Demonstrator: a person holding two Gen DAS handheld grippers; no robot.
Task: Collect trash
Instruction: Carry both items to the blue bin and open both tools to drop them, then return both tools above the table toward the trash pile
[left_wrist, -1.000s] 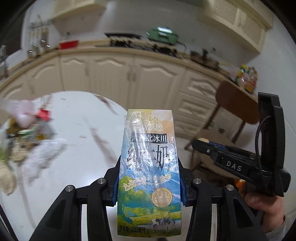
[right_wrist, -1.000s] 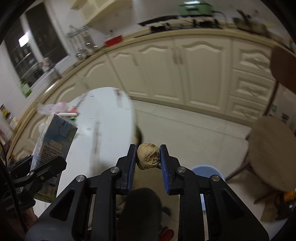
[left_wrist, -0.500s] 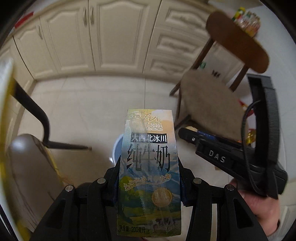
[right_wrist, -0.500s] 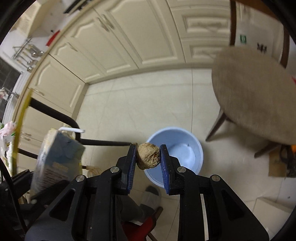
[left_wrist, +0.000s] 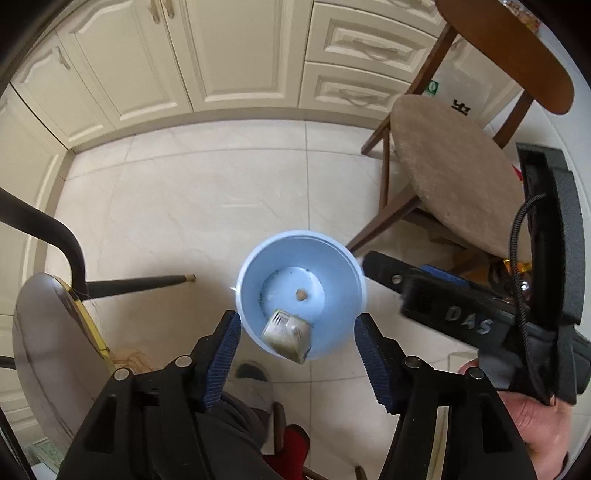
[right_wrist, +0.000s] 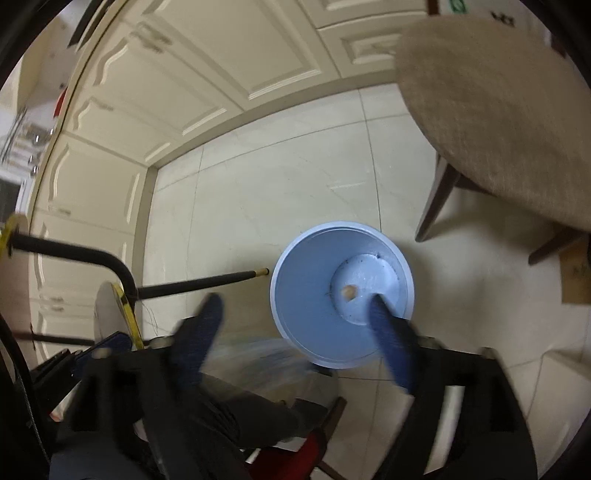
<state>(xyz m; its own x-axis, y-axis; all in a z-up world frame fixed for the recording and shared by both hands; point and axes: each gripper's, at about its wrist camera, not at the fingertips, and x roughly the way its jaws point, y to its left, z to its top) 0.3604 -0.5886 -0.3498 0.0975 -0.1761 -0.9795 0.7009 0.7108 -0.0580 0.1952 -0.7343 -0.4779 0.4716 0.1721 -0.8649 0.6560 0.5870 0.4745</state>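
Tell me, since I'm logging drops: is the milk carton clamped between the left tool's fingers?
No, the milk carton is loose at the near wall of the blue bin, clear of the left tool, whose jaws are opening.

Cream cabinets (left_wrist: 236, 55) w/ panelled doors across the back, drawers (left_wrist: 354, 62) at their right end. Pale tiled floor (left_wrist: 207, 206) below. Wooden chair (left_wrist: 458, 173) w/ round tan seat pad at right, dark legs on the tiles. At left a 2nd chair (left_wrist: 51, 354), grey seat w/ yellow edge, black curved frame. Cardboard box (right_wrist: 576, 273) by the far right edge
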